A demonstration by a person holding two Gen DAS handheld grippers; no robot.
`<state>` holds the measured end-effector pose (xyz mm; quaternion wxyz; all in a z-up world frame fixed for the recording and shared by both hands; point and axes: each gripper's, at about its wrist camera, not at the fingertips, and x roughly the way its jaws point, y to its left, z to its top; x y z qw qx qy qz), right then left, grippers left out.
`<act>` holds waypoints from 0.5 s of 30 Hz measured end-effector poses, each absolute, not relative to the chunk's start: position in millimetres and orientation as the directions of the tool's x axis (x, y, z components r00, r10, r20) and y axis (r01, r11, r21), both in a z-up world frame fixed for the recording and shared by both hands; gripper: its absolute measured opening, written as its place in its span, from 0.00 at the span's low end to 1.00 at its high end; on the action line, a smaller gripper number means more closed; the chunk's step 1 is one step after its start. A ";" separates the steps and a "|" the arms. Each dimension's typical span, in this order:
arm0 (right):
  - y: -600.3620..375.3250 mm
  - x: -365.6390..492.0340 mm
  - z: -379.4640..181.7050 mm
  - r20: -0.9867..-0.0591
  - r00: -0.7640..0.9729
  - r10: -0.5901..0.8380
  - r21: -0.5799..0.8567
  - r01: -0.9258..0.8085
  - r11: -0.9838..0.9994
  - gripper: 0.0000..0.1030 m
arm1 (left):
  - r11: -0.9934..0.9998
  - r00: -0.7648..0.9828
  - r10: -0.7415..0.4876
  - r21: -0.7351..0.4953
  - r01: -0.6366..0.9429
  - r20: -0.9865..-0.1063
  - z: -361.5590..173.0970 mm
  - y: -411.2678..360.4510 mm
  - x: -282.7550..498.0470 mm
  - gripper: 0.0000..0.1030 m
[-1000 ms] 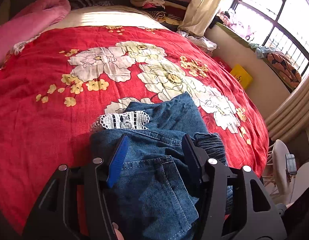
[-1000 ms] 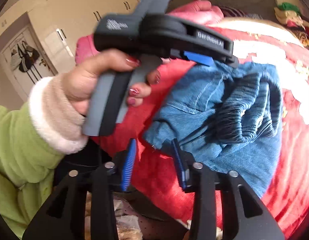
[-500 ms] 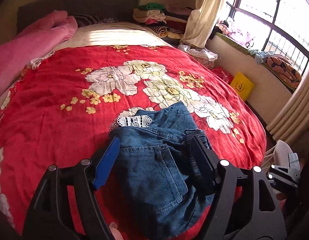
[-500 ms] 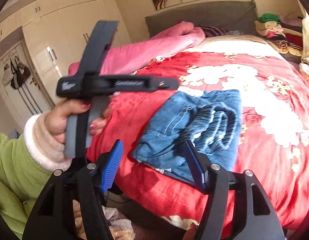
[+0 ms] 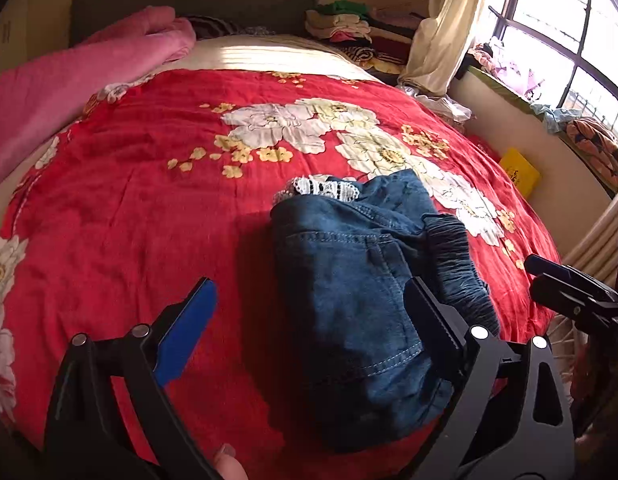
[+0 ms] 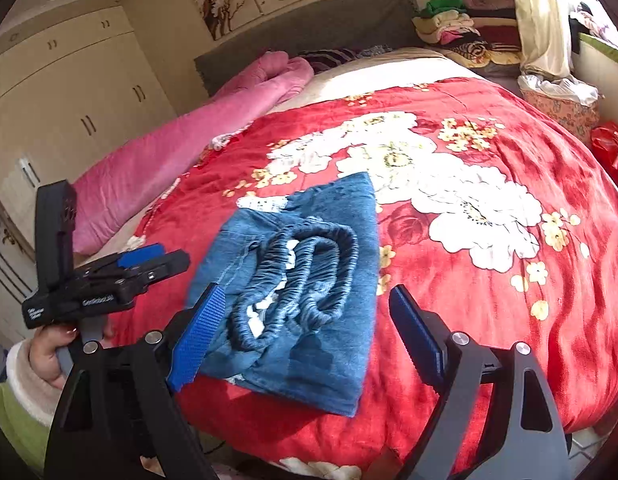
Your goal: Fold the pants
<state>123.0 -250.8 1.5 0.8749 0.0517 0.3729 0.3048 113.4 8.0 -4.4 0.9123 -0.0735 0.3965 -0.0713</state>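
Folded blue denim pants on bedspread

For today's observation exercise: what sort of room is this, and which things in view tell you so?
Most likely a home bedroom. A bed with a red floral blanket and grey headboard fills the view, built-in wardrobes line one wall, and folded clothes are stacked by the window.

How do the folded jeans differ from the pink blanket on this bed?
The folded jeans are blue denim, a compact square bundle with the elastic waistband on top; the pink blanket is plush, rolled into a long ridge. The jeans lie near the bed's front edge on the red floral cover; the blanket runs along the far side toward the headboard. Both lie untouched.
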 end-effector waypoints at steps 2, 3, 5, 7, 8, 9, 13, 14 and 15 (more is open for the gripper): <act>-251.6 133.9 -7.7 -0.645 0.540 0.540 0.316 -0.455 0.833 0.81 | 0.973 0.667 -0.201 -0.227 0.048 -0.717 -12.6 14.1 113.0 0.86; -251.7 138.5 -12.2 -0.649 0.542 0.534 0.318 -0.445 0.837 0.81 | 0.970 0.665 -0.204 -0.239 0.039 -0.718 -15.5 16.1 112.7 0.86; -253.4 145.9 -19.5 -0.659 0.534 0.530 0.333 -0.425 0.842 0.81 | 0.964 0.661 -0.213 -0.265 0.022 -0.720 -20.8 18.5 113.2 0.87; -256.2 153.0 -25.9 -0.666 0.521 0.534 0.362 -0.400 0.842 0.81 | 0.955 0.658 -0.229 -0.295 0.011 -0.718 -24.0 19.1 115.7 0.87; -257.0 155.8 -28.5 -0.667 0.511 0.542 0.380 -0.392 0.838 0.81 | 0.952 0.655 -0.237 -0.305 0.011 -0.718 -25.4 18.2 117.0 0.88; -257.7 159.2 -31.7 -0.666 0.501 0.553 0.399 -0.387 0.831 0.81 | 0.951 0.653 -0.243 -0.309 0.014 -0.717 -26.3 16.3 118.5 0.88; -255.9 169.8 -42.7 -0.668 0.460 0.585 0.440 -0.389 0.809 0.79 | 0.956 0.637 -0.239 -0.292 0.022 -0.733 -36.3 7.9 122.7 0.88; -255.3 172.7 -46.4 -0.666 0.448 0.597 0.457 -0.387 0.801 0.78 | 0.956 0.633 -0.239 -0.291 0.023 -0.737 -38.8 6.7 123.7 0.88; -254.7 175.4 -50.1 -0.662 0.433 0.612 0.476 -0.387 0.789 0.76 | 0.958 0.630 -0.234 -0.285 0.021 -0.740 -41.2 5.5 124.4 0.88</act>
